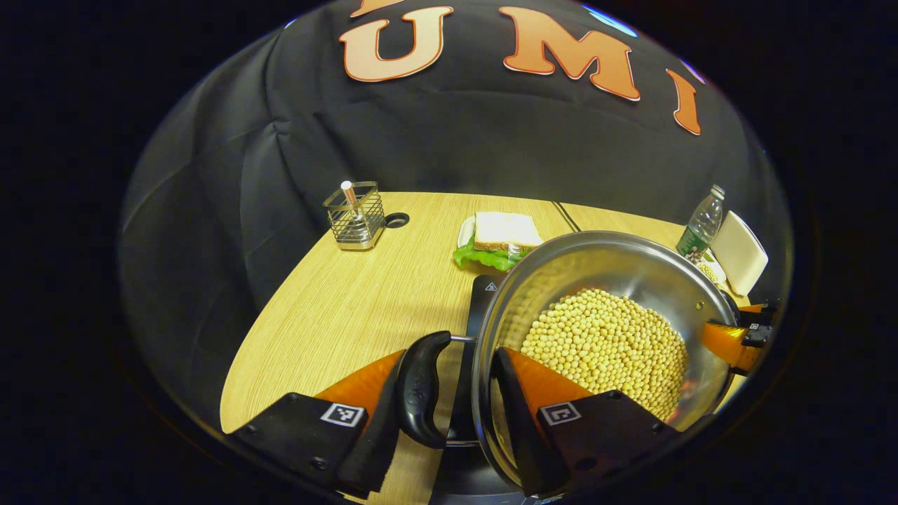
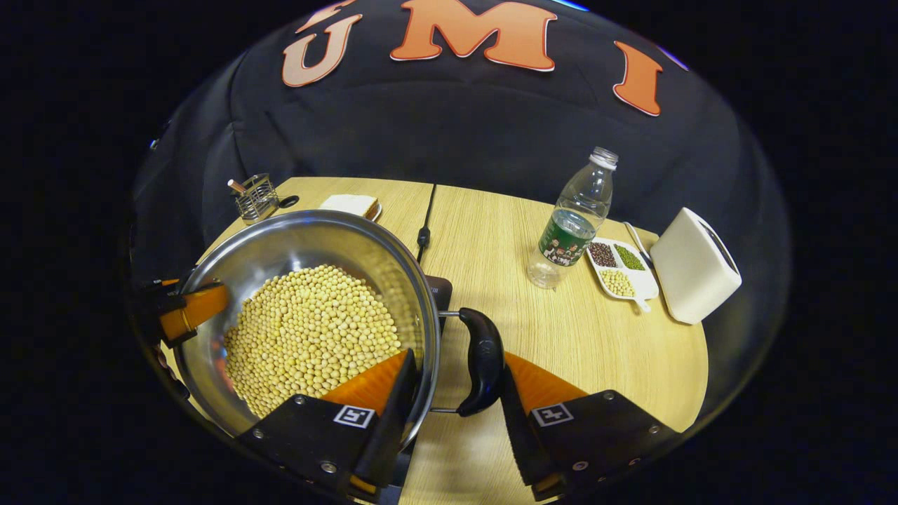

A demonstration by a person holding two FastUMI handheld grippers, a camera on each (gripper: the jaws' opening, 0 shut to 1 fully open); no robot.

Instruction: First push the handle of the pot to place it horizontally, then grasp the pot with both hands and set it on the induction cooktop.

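Observation:
A steel pot (image 1: 617, 263) full of yellow beans (image 1: 607, 351) is held over the black induction cooktop (image 1: 484, 294); I cannot tell whether it rests on it. My left gripper (image 1: 452, 358) is shut on the pot's left side: one finger is outside the black side handle (image 1: 421, 389), the other inside the wall. My right gripper (image 2: 457, 358) is shut the same way on the opposite handle (image 2: 480, 361) and the rim of the pot (image 2: 302, 231). A corner of the cooktop (image 2: 440, 287) shows behind the pot. Each gripper also appears across the pot in the other's view.
On the wooden table (image 1: 337, 308) stand a wire holder (image 1: 356, 214) at the back left and a sandwich on a plate (image 1: 501, 235). To the right are a water bottle (image 2: 575, 224), a divided dish of beans (image 2: 621, 270) and a white box (image 2: 691, 266). A cable (image 2: 424, 224) runs back.

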